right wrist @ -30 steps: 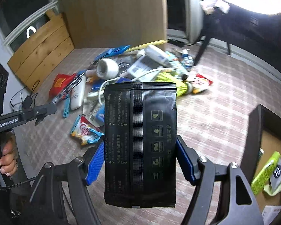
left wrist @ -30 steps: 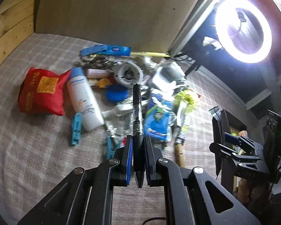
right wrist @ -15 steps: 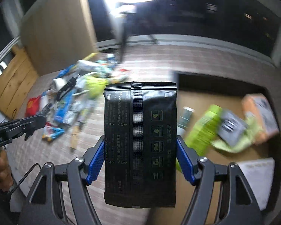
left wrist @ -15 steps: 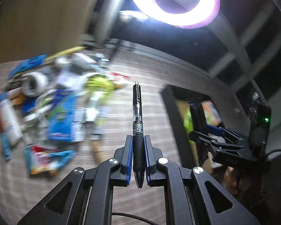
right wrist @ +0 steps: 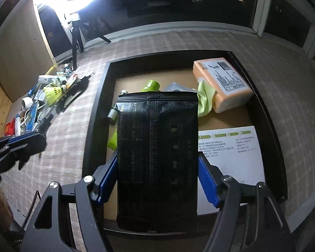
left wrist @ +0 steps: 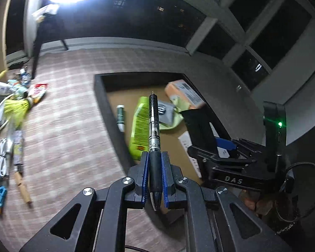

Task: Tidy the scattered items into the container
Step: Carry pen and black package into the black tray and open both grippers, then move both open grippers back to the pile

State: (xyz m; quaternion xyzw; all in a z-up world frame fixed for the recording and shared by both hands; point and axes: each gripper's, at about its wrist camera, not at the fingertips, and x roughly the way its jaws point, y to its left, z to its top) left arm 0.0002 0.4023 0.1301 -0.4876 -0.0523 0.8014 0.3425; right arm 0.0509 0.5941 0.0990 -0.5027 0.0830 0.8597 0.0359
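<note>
Container (right wrist: 98, 96): a dark-walled box with a cardboard floor, standing on the checked carpet (left wrist: 69, 113). Already inside: an orange packet (right wrist: 222, 84), a lime-green cloth (right wrist: 205, 100), a green bottle (left wrist: 140, 126), a small dark tube (left wrist: 120, 115), a grey pouch (left wrist: 164, 112) and a printed white sheet (right wrist: 231, 147). In transit, two items. Left tongs (left wrist: 154, 174): clenched on a black pen (left wrist: 153, 126), gripped by its rubber sleeve, tip pointing forward over the box's near left corner. Right tongs (right wrist: 157, 180): grasping a flat black packet (right wrist: 157, 157) across its width, held above the box interior. Neither item is let go yet. Remaining on the carpet, well apart from the box: a pile including a yellow shuttlecock (right wrist: 52, 93), a white cable (left wrist: 3, 159), a wooden-handled tool (left wrist: 21, 180), snack wrappers and bottles, mostly too blurred or small to list. Judged progress: under half, since the pile looks larger than the box's contents.
</note>
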